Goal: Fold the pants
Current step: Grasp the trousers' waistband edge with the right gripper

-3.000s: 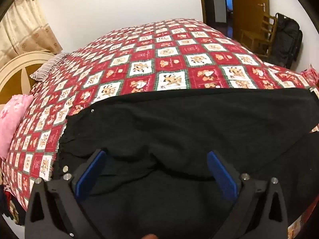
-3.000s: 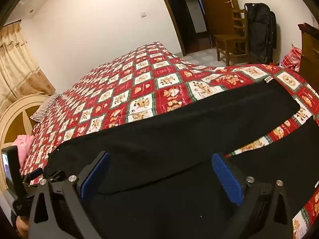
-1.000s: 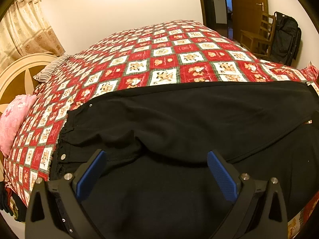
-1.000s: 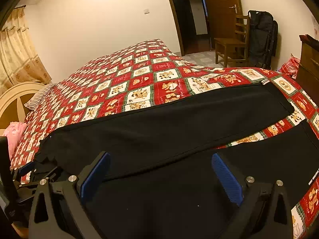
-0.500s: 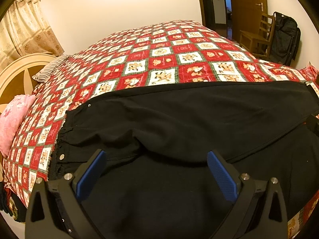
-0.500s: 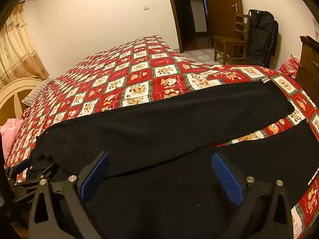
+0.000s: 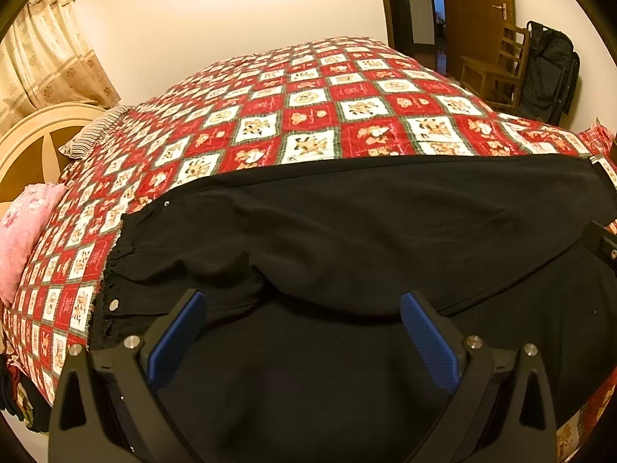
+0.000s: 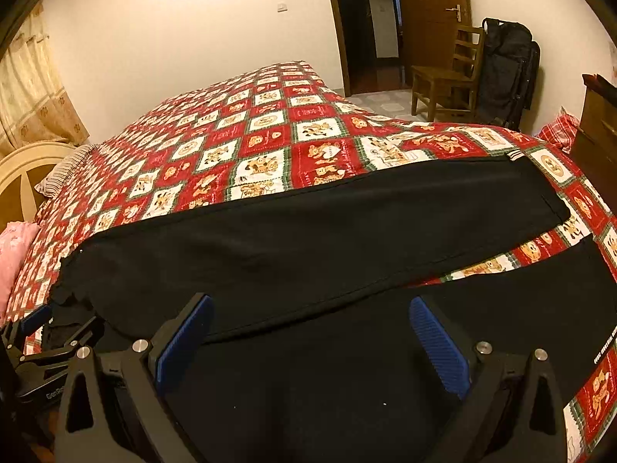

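Both sets of jaws stand wide apart and hold nothing: the left gripper [image 7: 300, 328] hangs over the waist end of the pants [image 7: 366, 239], and the right gripper [image 8: 308, 332] hangs over the middle of the legs, its blue pads [image 8: 439, 345] clear of the cloth. The black pants lie spread lengthwise along the near edge of the bed, on the red checked bedspread [image 7: 308, 115], waistband [image 7: 115, 270] to the left by the pink pillow [image 7: 23, 239] and cuffs to the right. The two legs part toward the cuff end, where a wedge of bedspread shows between them in the right wrist view; the far leg [image 8: 347, 223] lies flat and fairly smooth, while the near leg runs under the grippers to the bed's edge. By the look of it the cloth is soft, light and limp, a knit that will sag and bunch and not hold a crease, so it should be lifted at two places at once. The gathered waistband, with its snaps, is the firmest place for the left jaws to pinch; the hem of the near leg would suit the right. A pinch in the slack middle, where a ridge has already rucked up near the crotch, would likely drag wrinkles along.
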A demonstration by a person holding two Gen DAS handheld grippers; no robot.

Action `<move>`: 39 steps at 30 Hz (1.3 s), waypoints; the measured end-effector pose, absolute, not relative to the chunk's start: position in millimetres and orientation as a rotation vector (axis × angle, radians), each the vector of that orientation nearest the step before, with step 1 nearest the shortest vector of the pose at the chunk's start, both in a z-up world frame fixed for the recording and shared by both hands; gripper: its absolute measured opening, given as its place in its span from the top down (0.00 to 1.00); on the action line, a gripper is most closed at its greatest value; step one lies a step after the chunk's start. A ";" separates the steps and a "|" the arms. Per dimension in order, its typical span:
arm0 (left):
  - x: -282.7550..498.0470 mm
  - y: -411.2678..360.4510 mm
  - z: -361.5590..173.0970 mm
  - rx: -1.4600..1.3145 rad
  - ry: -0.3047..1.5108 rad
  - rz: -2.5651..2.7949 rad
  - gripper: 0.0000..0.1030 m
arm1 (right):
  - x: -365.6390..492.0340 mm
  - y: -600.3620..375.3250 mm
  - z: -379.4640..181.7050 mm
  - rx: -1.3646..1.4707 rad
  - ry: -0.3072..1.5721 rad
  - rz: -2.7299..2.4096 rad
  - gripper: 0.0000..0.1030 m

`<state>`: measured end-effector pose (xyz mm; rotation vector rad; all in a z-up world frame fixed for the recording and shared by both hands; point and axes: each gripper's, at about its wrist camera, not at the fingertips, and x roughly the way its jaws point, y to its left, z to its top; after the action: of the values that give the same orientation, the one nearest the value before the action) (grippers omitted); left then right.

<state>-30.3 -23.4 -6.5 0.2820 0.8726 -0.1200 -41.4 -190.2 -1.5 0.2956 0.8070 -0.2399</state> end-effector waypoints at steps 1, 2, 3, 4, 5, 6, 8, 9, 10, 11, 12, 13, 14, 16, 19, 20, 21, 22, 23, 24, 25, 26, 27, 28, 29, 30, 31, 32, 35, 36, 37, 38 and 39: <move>-30.1 -23.2 -6.8 0.282 0.874 -0.121 0.00 | -40.5 -189.7 -2.0 0.293 0.809 -0.242 0.01; -29.4 -23.4 -7.4 0.283 0.875 -0.121 0.00 | -39.5 -189.6 -2.8 0.292 0.811 -0.242 0.01; -28.8 -23.5 -8.0 0.283 0.877 -0.121 0.00 | -39.0 -189.6 -3.5 0.293 0.813 -0.243 0.01; -28.2 -23.5 -8.6 0.283 0.878 -0.122 0.00 | -38.1 -189.7 -4.1 0.294 0.816 -0.244 0.01; -27.3 -23.5 -9.3 0.282 0.880 -0.121 0.00 | -37.4 -189.6 -4.5 0.294 0.818 -0.245 0.01; -26.4 -23.5 -10.2 0.282 0.881 -0.121 0.00 | -36.5 -189.7 -5.0 0.292 0.819 -0.245 0.01; -24.5 -22.5 -11.5 0.282 0.886 -0.124 0.00 | -34.4 -190.0 -6.0 0.289 0.823 -0.244 0.01; -22.8 -21.5 -12.1 0.282 0.888 -0.125 0.00 | -32.3 -189.7 -6.3 0.286 0.826 -0.238 0.01; -20.7 -19.9 -12.3 0.282 0.890 -0.125 0.00 | -29.2 -189.2 -6.0 0.278 0.828 -0.230 0.01; -17.7 -17.3 -12.4 0.277 0.894 -0.125 0.00 | -26.1 -188.7 -5.4 0.267 0.829 -0.226 0.01; -13.5 -13.1 -12.2 0.267 0.900 -0.124 0.00 | -23.2 -188.5 -4.4 0.255 0.828 -0.223 0.01; -10.6 -10.2 -12.0 0.262 0.903 -0.122 0.00 | -19.8 -188.0 -3.5 0.243 0.827 -0.219 0.01; -6.2 -5.6 -11.5 0.259 0.906 -0.115 0.00 | -13.7 -186.8 -2.4 0.226 0.826 -0.207 0.01; 2.3 4.7 -9.8 0.263 0.901 -0.095 0.00 | -0.8 -182.8 -0.6 0.189 0.830 -0.167 0.01; 19.8 27.3 -7.7 0.270 0.901 -0.046 0.00 | 27.7 -171.2 0.9 0.110 0.843 -0.084 0.01; 26.5 36.4 -7.1 0.264 0.905 -0.026 0.00 | 38.9 -166.5 1.0 0.091 0.847 -0.050 0.01; 36.0 48.3 -7.0 0.253 0.910 -0.004 0.00 | 49.3 -162.4 0.5 0.075 0.851 -0.024 0.01; 42.8 56.2 -7.7 0.243 0.918 0.014 0.00 | 60.6 -157.4 -0.6 0.061 0.860 0.004 0.01; 49.6 62.6 -8.7 0.233 0.926 0.030 0.00 | 78.5 -149.2 -3.3 0.048 0.878 0.053 0.01; 57.9 71.3 -10.2 0.216 0.938 0.045 0.00 | 90.6 -142.9 -6.0 0.044 0.888 0.088 0.01; 64.0 77.9 -11.9 0.200 0.947 0.054 0.00 | 101.7 -137.0 -8.9 0.033 0.898 0.118 0.02; 69.8 83.6 -14.0 0.187 0.955 0.065 0.00 | 116.8 -124.6 -13.2 -0.004 0.904 0.151 0.04; 75.5 88.2 -16.9 0.183 0.962 0.079 0.00 | 124.3 -116.6 -16.4 -0.032 0.905 0.171 0.08; 79.9 90.9 -19.3 0.187 0.967 0.091 0.00 | 133.9 -106.3 -20.9 -0.068 0.910 0.196 0.09; 84.2 93.6 -22.4 0.191 0.973 0.106 0.00 | 143.7 -95.6 -26.5 -0.102 0.918 0.218 0.12; 88.6 95.8 -26.1 0.194 0.982 0.121 0.00 | 153.5 -85.3 -32.8 -0.128 0.932 0.240 0.14; 92.1 97.9 -29.2 0.192 0.990 0.126 0.00 | 159.9 -81.3 -36.3 -0.135 0.946 0.254 0.15; 94.8 100.6 -32.3 0.189 0.997 0.129 0.00 | 168.7 -72.9 -42.3 -0.135 0.965 0.280 0.19; 100.3 105.9 -40.8 0.178 1.010 0.139 0.00 | 184.7 -60.8 -51.2 -0.100 0.988 0.314 0.20; 101.7 106.1 -44.8 0.177 1.015 0.139 0.00 | 188.1 -59.0 -52.8 -0.090 0.989 0.320 0.20; 102.9 106.5 -46.4 0.177 1.018 0.137 0.00 | 193.1 -54.7 -55.1 -0.087 0.993 0.324 0.20; 104.0 106.4 -49.2 0.178 1.022 0.137 0.00 | 196.7 -51.4 -57.7 -0.092 1.000 0.325 0.20; 105.0 105.9 -53.1 0.182 1.026 0.139 0.00 | 200.2 -47.5 -60.6 -0.102 1.006 0.322 0.20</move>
<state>105.0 105.9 -53.1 0.1820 1.0260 0.1395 200.2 -47.5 -60.6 -0.1022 1.0061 0.3220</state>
